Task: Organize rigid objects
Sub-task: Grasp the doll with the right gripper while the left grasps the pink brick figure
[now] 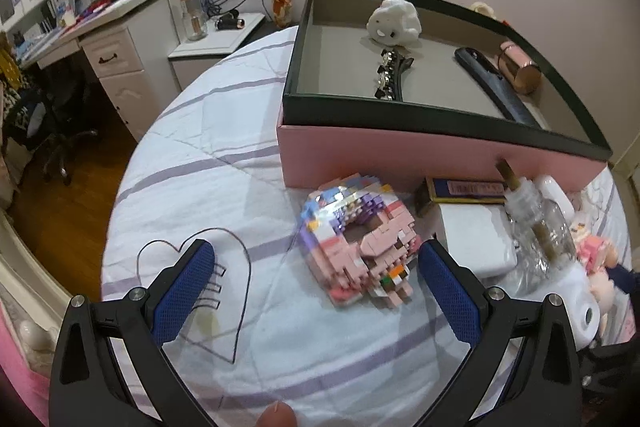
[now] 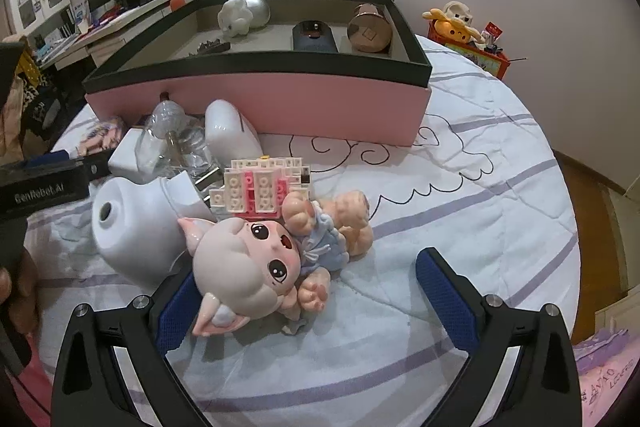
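Gripper (image 1: 316, 275) spread; box (image 1: 440, 115) holding comb (image 1: 496, 83)

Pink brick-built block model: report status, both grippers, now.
Left gripper open, pink brick-built block model lying between its fingers, ungripped. Right gripper open around pale pig-eared doll figure. Pink box with black rim directly behind.

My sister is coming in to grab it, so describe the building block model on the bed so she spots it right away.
Find the big pink box with the black rim on the striped bedsheet. Just in front of its near left corner lies the block model, between the open left tongs. It is the only thing made of tiny studded bricks, pink, purple and white, unlike the smooth white charger and clear glass bottle beside it.
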The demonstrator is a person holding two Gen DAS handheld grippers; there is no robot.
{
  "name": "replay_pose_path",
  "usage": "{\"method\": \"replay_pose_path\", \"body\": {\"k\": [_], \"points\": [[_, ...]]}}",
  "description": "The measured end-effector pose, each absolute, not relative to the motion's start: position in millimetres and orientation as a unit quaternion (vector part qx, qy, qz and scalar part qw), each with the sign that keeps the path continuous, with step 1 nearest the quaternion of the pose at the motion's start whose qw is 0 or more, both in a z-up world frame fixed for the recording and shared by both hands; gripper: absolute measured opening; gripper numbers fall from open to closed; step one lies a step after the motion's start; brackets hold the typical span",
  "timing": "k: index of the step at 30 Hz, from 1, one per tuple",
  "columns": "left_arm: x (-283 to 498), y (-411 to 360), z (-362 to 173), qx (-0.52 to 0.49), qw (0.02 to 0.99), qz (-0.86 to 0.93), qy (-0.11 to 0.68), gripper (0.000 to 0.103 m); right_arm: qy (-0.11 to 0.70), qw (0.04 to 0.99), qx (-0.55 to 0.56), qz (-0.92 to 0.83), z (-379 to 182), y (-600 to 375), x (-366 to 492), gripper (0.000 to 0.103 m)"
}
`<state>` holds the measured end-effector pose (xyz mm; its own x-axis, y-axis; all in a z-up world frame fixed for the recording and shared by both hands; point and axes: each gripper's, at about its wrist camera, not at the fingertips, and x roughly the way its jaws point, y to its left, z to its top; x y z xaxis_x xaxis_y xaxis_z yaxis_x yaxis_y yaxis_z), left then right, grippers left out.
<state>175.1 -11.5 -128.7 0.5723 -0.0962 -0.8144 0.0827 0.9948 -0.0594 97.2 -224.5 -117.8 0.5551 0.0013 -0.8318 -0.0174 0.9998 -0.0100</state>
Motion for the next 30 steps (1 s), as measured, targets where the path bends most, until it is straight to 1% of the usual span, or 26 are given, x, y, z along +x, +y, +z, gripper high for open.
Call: {"method": "replay_pose_path", "body": {"k": [2, 3, 4, 6, 8, 9, 22, 30], "points": [[177.5, -7.1, -130.2, -0.018, 0.888, -0.048, 0.458, 0.103, 0.472, 0.882, -0.008, 0.005, -119.4, -224.1, 99.9, 0.100], [179.0, -5.9, -131.3, -0.021, 0.887, -0.049, 0.458, 0.102, 0.470, 0.882, -0.007, 0.004, -119.4, -224.2, 100.6, 0.098], [180.3, -5.6, -132.2, -0.022, 0.886, -0.050, 0.460, 0.099, 0.469, 0.883, -0.004, 0.007, -119.2, -224.3, 101.4, 0.090], [179.6, -7.6, -131.7, -0.008, 0.890, -0.049, 0.453, 0.086, 0.466, 0.885, -0.006, 0.015, -117.6, -223.1, 102.2, 0.080], [177.1, -7.0, -130.0, -0.004, 0.893, -0.049, 0.448, 0.065, 0.468, 0.884, -0.009, 0.016, -117.1, -221.9, 102.7, 0.080], [175.1, -4.3, -128.8, -0.008, 0.894, -0.052, 0.445, 0.060, 0.467, 0.884, -0.007, 0.018, -116.8, -222.4, 102.4, 0.080], [144.0, 21.0, -115.0, -0.031, 0.891, -0.073, 0.447, 0.059, 0.462, 0.886, 0.040, 0.012, -104.3, -245.2, 78.3, 0.080], [128.8, 18.3, -74.0, -0.028, 0.902, -0.095, 0.420, 0.059, 0.440, 0.896, 0.066, 0.016, -73.8, -257.8, 64.5, 0.080]]}}
